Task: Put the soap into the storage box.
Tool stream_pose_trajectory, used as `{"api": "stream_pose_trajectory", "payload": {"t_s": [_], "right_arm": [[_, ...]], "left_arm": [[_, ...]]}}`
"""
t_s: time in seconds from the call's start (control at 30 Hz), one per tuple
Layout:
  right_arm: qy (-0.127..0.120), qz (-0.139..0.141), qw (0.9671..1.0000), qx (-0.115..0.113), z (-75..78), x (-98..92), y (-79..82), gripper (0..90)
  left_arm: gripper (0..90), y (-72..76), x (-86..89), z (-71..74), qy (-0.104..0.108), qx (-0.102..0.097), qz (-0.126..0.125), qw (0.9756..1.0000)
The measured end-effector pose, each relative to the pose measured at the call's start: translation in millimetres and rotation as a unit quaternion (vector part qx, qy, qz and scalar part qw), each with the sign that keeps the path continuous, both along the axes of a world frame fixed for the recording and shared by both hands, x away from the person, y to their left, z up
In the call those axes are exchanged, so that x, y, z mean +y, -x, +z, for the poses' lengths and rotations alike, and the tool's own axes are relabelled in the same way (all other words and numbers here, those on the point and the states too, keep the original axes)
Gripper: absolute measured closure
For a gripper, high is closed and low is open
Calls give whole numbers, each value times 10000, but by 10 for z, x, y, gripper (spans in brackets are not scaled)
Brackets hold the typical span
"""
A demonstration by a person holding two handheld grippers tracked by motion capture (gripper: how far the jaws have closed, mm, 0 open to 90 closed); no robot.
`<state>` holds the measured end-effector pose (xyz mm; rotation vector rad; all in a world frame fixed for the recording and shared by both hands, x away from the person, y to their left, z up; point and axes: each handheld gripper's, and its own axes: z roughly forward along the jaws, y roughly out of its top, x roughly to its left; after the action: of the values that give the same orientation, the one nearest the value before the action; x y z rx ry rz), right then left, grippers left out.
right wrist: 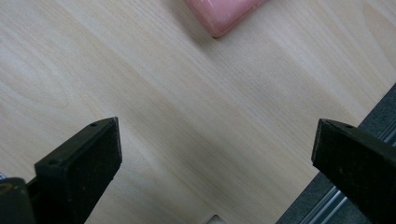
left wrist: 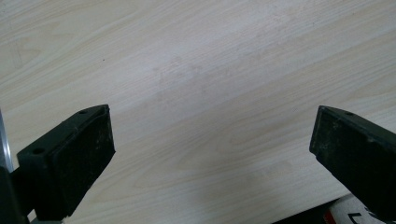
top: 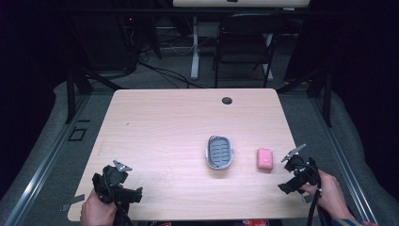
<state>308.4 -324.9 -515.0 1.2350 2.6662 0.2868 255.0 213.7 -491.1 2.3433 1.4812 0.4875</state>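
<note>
The right gripper (top: pixel 297 170) is wide open and holds nothing. The pink soap (top: pixel 265 159) lies just ahead of it, likely so it can reach in easily. The grey soap dish (top: pixel 219 152) waits farther left. The left gripper (top: pixel 116 181) is wide open too, well apart.

Pink soap (top: pixel 264 159) beside grey dish (top: pixel 219 152)
</note>
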Motion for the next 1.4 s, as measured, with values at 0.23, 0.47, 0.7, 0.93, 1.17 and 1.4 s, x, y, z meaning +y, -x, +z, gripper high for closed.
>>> {"api": "stream_pose_trajectory", "payload": {"t_s": [0.23, 0.47, 0.7, 0.93, 1.17, 1.4], "right_arm": [[275, 208, 9994, 69, 13, 17, -9, 12], [406, 434, 9982, -36, -31, 86, -3, 12], [556, 608, 9963, -239, -10, 97, 10, 0], [631, 831, 9944, -169, 8, 71, -84, 0], [479, 1077, 9930, -108, 52, 38, -224, 0], [396, 1551, 9870, -110, 78, 163, -453, 0]], "left_arm": [[0, -3, -5, -2, -3, -31, 2, 10000], [0, -10, 2, -9, 9, -47, -27, 10000], [0, -41, -13, -13, -3, -25, -99, 9999], [0, -45, -16, -10, -32, -8, -111, 9999], [0, -14, -21, -3, -49, -23, -60, 10000], [0, 26, 8, -6, -36, -35, -49, 10000]]}}
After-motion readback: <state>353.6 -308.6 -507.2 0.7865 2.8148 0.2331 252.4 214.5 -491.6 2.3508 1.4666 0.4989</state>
